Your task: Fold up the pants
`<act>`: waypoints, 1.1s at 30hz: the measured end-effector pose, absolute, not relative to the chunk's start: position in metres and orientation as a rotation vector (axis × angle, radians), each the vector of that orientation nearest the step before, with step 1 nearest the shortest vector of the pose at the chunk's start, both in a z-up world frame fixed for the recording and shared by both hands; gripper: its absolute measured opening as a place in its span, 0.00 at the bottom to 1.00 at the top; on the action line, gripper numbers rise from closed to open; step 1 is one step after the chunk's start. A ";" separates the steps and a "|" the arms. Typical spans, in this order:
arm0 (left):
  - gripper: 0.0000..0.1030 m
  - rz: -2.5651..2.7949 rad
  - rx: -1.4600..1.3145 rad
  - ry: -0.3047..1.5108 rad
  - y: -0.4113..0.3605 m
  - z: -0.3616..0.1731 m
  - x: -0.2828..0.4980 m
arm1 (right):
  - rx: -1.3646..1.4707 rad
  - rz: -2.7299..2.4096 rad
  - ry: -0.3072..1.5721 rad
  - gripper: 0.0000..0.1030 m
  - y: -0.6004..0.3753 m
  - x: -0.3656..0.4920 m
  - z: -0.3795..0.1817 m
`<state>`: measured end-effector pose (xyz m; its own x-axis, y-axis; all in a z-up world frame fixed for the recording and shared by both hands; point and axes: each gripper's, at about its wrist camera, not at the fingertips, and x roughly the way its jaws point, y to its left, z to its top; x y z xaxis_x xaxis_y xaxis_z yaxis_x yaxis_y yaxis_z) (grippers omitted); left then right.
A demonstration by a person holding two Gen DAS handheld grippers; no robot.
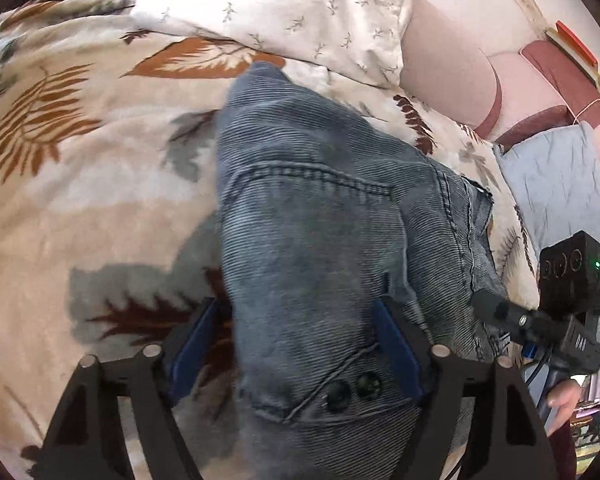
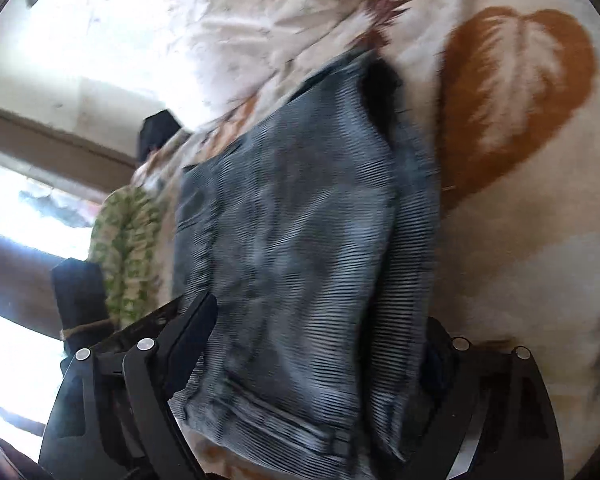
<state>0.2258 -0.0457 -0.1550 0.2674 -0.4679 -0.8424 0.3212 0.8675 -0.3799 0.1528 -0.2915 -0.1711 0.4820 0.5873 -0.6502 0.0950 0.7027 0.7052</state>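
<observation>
The pants (image 1: 320, 216), grey-blue denim with a stitched pocket and two dark buttons (image 1: 352, 390) near the waistband, lie bunched and partly folded on a bedspread (image 1: 80, 208) printed with brown and grey leaves. In the left wrist view the waist end runs back between the jaws of the left gripper (image 1: 296, 340); the jaws stand apart, with the blue pad (image 1: 192, 340) on the left side clear of the cloth and the right one just at its edge, not pressing it. In the right wrist view, which is blurred, the pants (image 2: 300, 248) fill the space between the jaws of the right gripper (image 2: 316, 344), which are spread wide with the denim lying loosely between them rather than clamped. Ahead of the left jaws, beyond the far end of the pants, rests a white pillow (image 1: 284, 12) with small sprigs. To the right of those jaws the right gripper's body (image 1: 556, 320) shows, with a hand (image 1: 564, 400) under it.
</observation>
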 end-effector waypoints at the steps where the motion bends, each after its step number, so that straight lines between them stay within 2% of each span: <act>1: 0.66 -0.547 -0.156 1.182 -0.047 -0.154 0.227 | 0.751 0.333 1.042 0.84 -0.289 0.154 -0.171; 3: 0.58 -0.566 -0.207 1.177 -0.044 -0.154 0.229 | 0.818 0.347 1.022 0.74 -0.293 0.154 -0.174; 4: 0.47 -0.581 -0.214 1.168 -0.044 -0.153 0.227 | 0.870 0.350 1.013 0.66 -0.299 0.153 -0.177; 5: 0.40 -0.587 -0.207 1.157 -0.044 -0.152 0.226 | 0.902 0.344 1.015 0.38 -0.304 0.153 -0.179; 6: 0.38 -0.586 -0.188 1.142 -0.045 -0.150 0.223 | 0.949 0.357 1.022 0.32 -0.309 0.154 -0.183; 8: 0.31 -0.588 -0.165 1.130 -0.045 -0.148 0.220 | 0.922 0.346 1.025 0.32 -0.306 0.155 -0.179; 13: 0.24 -0.596 -0.177 1.108 -0.039 -0.137 0.215 | 0.840 0.331 0.999 0.26 -0.294 0.154 -0.157; 28: 0.24 -0.594 -0.170 0.939 0.010 -0.045 0.154 | 0.735 0.433 0.831 0.25 -0.255 0.105 -0.082; 33: 0.24 -0.532 -0.137 0.892 0.020 -0.027 0.143 | 0.767 0.455 0.798 0.25 -0.241 0.103 -0.073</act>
<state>0.1434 0.0197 -0.0268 0.5080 -0.4953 -0.7047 0.3841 0.8626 -0.3293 0.1032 -0.2408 -0.0732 0.6258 0.6252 -0.4663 -0.0826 0.6476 0.7575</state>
